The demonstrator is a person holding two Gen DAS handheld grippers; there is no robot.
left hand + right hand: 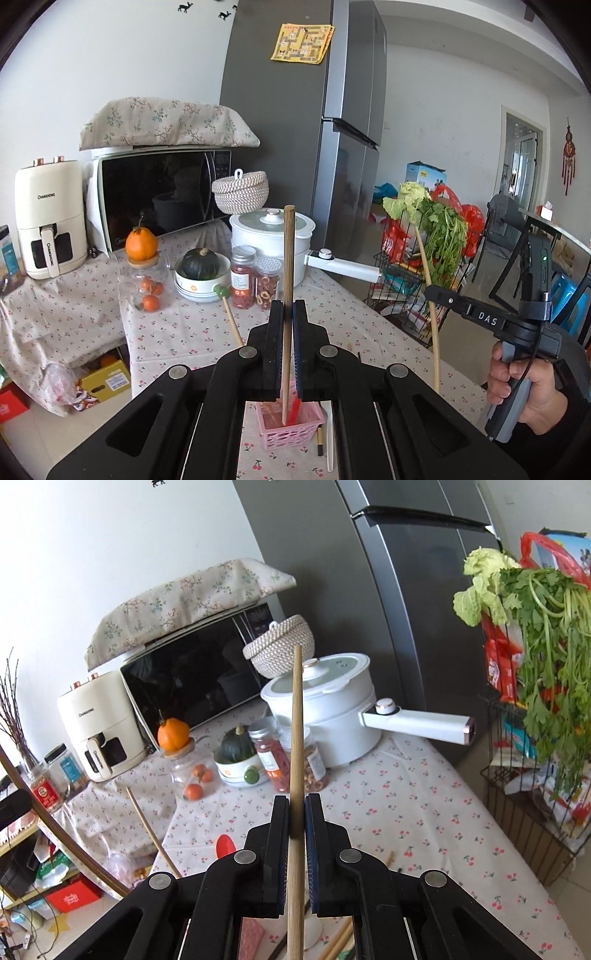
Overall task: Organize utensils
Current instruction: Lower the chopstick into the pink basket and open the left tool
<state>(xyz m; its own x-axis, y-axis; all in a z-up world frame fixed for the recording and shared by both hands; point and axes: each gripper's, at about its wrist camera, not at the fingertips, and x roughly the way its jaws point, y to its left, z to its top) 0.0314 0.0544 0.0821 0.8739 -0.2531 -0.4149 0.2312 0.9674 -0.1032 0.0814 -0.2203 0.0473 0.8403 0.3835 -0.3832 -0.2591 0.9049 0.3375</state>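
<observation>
A: Start on your left. What do your left fingers (288, 314) have?

B: They are closed tight on a brown chopstick (287, 280), pads pressing it from both sides. It stands nearly upright between them, its top well above the fingertips, its lower end down inside the pink basket (291, 430) that sits on the worktop (354, 314) right below your fingers. Something red stands in that basket too.

A: And beside the basket?

B: Just right of it, under your left fingers, a dark-tipped stick and a white utensil (330, 443) lie flat on the cherry-print cloth. Left of your fingers, a stick with a green ball end (222, 291) slants up toward the bowl holding a dark squash (201, 263).

A: Now your right.

B: Your right fingers (296, 816) are also clamped on a chopstick, a paler one (296, 775). It runs upright through the gap, top far beyond the fingertips, lower end out of the picture's bottom edge. Below your right fingers, more chopsticks (341, 941) lie on the cloth; a red spoon (226, 845) lies just to their left.
</observation>
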